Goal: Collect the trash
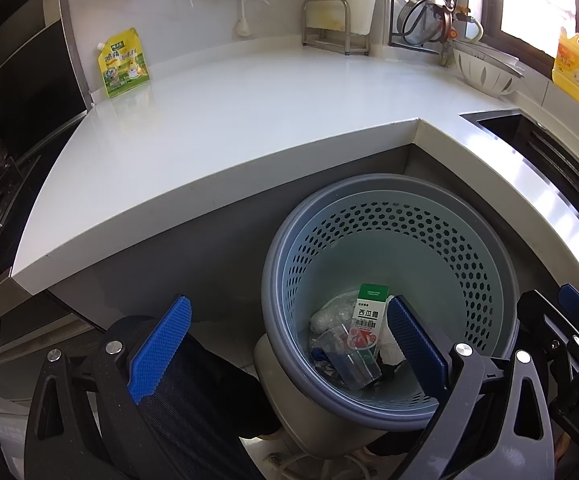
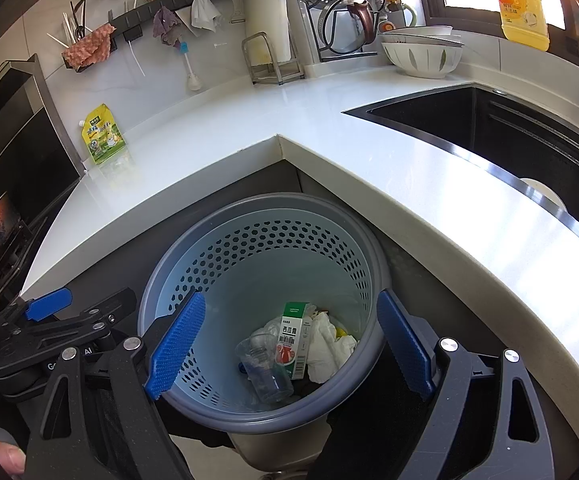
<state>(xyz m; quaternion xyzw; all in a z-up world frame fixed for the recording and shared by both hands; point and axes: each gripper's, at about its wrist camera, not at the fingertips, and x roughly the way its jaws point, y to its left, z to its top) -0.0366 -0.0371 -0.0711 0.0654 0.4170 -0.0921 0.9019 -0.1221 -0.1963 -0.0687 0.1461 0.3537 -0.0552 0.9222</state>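
Both tools are released and carry nothing. The left tool (image 1: pixel 285 344) and the right tool (image 2: pixel 303 342) hang side by side above the waste basket (image 2: pixel 193 248), each with its blue ribbed pads (image 1: pixel 161 348) spread wide, so I judge that whatever was brought here is already dropped in.

The basket is round, of grey-blue plastic with a thick smooth rim and a wall full of small holes. It stands on the floor in the inner corner of the bench (image 1: pixel 217 120), near to the person, probably so that both arms can reach it from the work surface.

At its bottom lies the trash: a green and white carton (image 2: pixel 294 336), a clear plastic cup (image 2: pixel 265 372) lying on its side, crumpled white paper (image 2: pixel 329 348), and a crushed clear bottle (image 1: pixel 331 312).

The bench is white, glossy and almost bare. At its far left a yellow-green pouch (image 1: pixel 123 62) leans on the wall; whether it is trash I cannot tell. At the far right stand a white bowl (image 2: pixel 421 56) and a yellow jug (image 2: pixel 521 4), beside the dark sink (image 2: pixel 489 128).
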